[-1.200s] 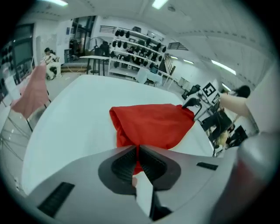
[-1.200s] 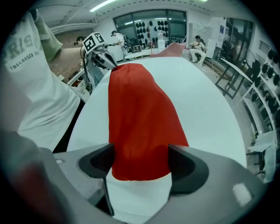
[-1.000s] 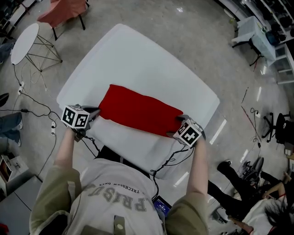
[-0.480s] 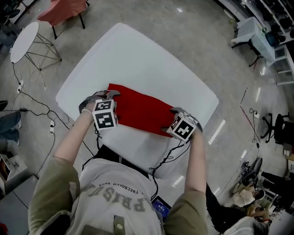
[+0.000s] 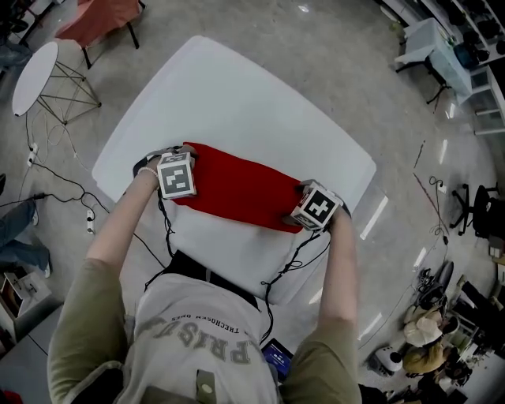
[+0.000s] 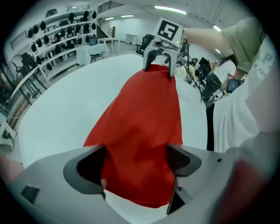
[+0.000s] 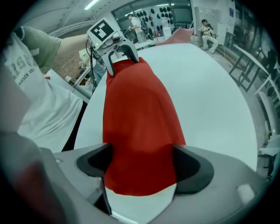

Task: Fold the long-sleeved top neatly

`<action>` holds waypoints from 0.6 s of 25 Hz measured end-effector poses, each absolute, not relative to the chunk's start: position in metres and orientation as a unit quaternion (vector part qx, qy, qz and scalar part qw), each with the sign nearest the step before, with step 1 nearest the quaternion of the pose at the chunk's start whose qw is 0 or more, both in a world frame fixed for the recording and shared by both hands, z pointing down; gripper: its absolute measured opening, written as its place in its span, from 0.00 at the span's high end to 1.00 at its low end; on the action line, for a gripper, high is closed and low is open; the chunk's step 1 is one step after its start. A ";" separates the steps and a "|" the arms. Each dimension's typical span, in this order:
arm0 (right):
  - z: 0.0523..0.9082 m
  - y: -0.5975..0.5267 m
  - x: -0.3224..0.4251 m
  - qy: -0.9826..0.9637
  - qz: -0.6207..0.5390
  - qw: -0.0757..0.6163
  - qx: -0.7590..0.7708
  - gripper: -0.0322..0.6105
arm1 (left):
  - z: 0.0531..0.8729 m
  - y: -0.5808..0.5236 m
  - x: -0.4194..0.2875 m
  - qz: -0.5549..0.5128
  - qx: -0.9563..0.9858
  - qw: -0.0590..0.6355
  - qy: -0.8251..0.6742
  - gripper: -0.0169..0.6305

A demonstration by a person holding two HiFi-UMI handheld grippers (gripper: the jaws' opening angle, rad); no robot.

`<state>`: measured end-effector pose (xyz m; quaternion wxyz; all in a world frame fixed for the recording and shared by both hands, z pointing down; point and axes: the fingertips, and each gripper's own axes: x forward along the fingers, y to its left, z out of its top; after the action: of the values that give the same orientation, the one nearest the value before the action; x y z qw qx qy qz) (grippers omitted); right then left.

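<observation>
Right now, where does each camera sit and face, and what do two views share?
Head view: on the head, facing steeply down at red top on white table; arms, shirt show.
Left gripper view: on left gripper, facing along the top to right gripper; shirt shows.
Right gripper view: mirrored, facing left gripper; shirt shows.
Shared: both gripper views hold the top between jaws that have just been opening.

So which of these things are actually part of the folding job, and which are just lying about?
Part of the job: red top, folded into a strip; white table under it; left hand-held gripper and right hand-held gripper, jaws just opened wide, the top's ends between them.
Just lying about: round side table; chair; floor cables; desk.
</observation>
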<state>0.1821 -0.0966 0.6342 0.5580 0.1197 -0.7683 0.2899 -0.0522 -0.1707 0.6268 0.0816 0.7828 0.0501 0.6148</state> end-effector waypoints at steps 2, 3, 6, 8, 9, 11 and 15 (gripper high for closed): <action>0.618 -0.103 0.179 -0.791 0.278 0.520 0.162 0.28 | 0.613 -0.172 -0.053 0.591 0.801 0.089 0.023 0.31; 0.605 -0.110 0.178 -0.808 0.266 0.488 0.196 0.28 | 0.603 -0.173 -0.053 0.573 0.815 0.090 0.002 0.31; 0.547 -0.126 0.175 -0.847 0.205 0.364 0.329 0.28 | 0.560 -0.173 -0.051 0.482 0.866 0.104 -0.082 0.31; 0.506 -0.126 0.175 -0.851 0.161 0.277 0.416 0.28 | 0.529 -0.169 -0.050 0.402 0.894 0.125 -0.150 0.31; 0.488 -0.123 0.175 -0.846 0.142 0.237 0.456 0.28 | 0.515 -0.167 -0.049 0.362 0.904 0.131 -0.185 0.31; 0.456 -0.115 0.173 -0.828 0.114 0.159 0.526 0.28 | 0.490 -0.161 -0.046 0.291 0.915 0.127 -0.251 0.32; 0.414 -0.094 0.161 -0.777 0.101 0.026 0.621 0.29 | 0.459 -0.140 -0.039 0.211 0.902 0.099 -0.364 0.32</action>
<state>0.1609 -0.0942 0.4143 0.0263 0.6205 -0.7772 0.1009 -0.0394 -0.1398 0.4587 0.0990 0.9015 -0.3644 0.2113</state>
